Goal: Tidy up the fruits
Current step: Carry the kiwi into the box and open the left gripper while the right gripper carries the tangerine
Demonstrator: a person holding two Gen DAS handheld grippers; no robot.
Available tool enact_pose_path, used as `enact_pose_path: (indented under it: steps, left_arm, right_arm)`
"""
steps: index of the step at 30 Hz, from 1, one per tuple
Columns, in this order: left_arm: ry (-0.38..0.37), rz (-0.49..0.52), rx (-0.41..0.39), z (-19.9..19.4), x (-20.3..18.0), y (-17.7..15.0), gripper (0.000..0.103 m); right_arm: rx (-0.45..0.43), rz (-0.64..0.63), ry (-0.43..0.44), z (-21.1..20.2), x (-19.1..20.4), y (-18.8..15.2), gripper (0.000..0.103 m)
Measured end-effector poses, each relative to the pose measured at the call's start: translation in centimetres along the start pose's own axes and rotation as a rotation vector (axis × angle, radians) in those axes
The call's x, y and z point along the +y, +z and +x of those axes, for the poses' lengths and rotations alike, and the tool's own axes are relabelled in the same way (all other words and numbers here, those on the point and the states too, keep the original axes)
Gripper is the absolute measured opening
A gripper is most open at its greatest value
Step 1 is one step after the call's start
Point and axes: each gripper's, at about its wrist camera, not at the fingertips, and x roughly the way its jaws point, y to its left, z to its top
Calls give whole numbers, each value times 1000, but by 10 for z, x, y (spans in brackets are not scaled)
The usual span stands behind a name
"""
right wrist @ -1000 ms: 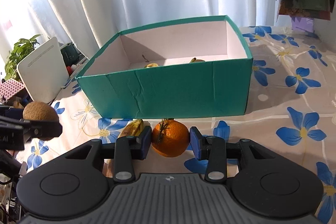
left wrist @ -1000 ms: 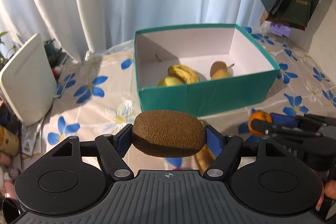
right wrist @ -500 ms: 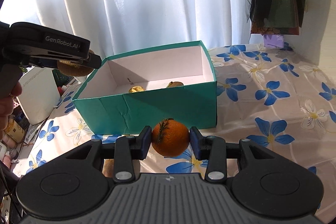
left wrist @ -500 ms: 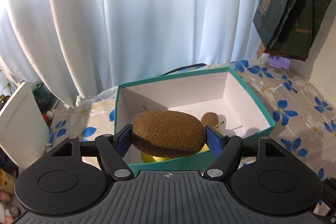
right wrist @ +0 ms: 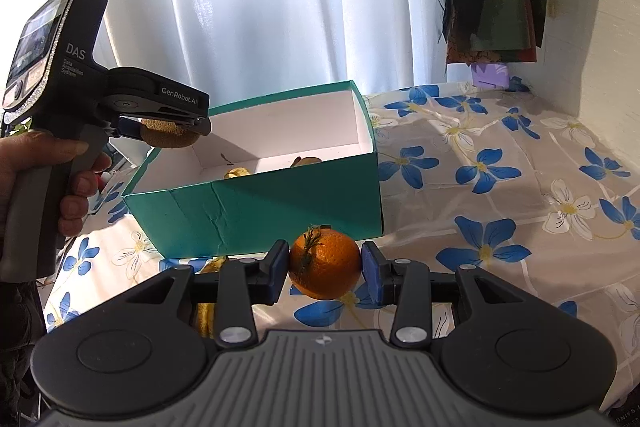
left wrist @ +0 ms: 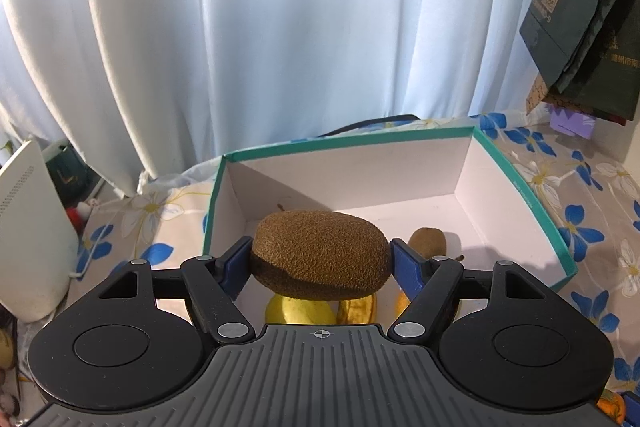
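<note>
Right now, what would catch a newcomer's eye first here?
A fuzzy brown kiwi clamped in the left gripper, poised over the open teal box. A bright orange sits pinched in the right gripper, in front of that box above the blue-flowered tablecloth.

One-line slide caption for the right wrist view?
Right gripper holds an orange before the teal box; left gripper carries a kiwi over its corner.

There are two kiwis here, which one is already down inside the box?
The smaller-looking kiwi lying on the floor of the teal box, by the pear stem. The other kiwi is clamped in the left gripper, held above the box.
</note>
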Motion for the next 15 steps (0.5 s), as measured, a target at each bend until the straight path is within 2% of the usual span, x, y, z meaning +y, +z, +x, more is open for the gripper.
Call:
enact_pose_path:
  steps: [15]
  left_arm:
    - [-10, 2, 89, 55, 0, -8, 77]
  right_arm:
    - [-23, 17, -29, 1, -1, 6, 39]
